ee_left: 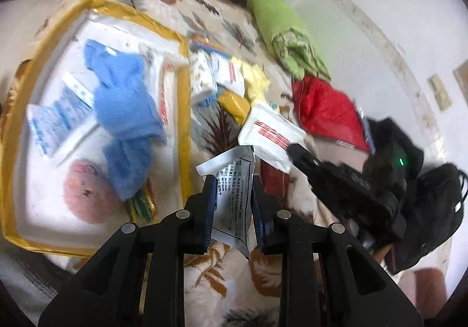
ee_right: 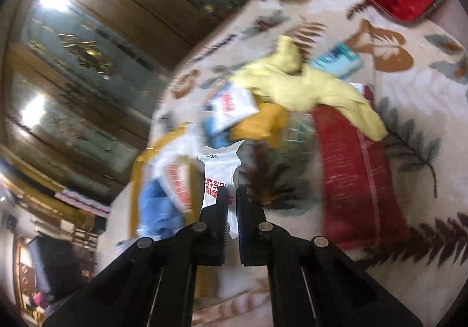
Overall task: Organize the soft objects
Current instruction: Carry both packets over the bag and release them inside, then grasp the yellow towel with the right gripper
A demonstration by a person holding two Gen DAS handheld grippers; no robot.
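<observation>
- Black jaws of the left gripper [ee_left: 232, 180] fill the bottom centre of the left wrist view, clamped on a silver printed sachet [ee_left: 234, 195] that stands up between the pads.
- Just beyond it, right of centre, the right gripper [ee_left: 292, 150] pinches the corner of a white packet with red print [ee_left: 270, 135]; in the right wrist view that gripper [ee_right: 231, 195] sits bottom centre, its jaws nearly touching, with the white packet [ee_right: 218, 175] pinched between them.
- Left of the sachet lies a white tray with a yellow rim [ee_left: 184, 110], holding a blue fluffy cloth [ee_left: 122, 110], a pink round plush [ee_left: 87, 192] and blue-printed packets [ee_left: 58, 119].
- Mid-frame on the leaf-patterned blanket [ee_left: 210, 268] sit more packets, a yellow cloth [ee_left: 254, 81] and an orange-yellow packet [ee_left: 234, 101].
- Farther, toward the upper right, rest a red fabric item [ee_left: 324, 110] and a green folded cloth [ee_left: 280, 34].
</observation>
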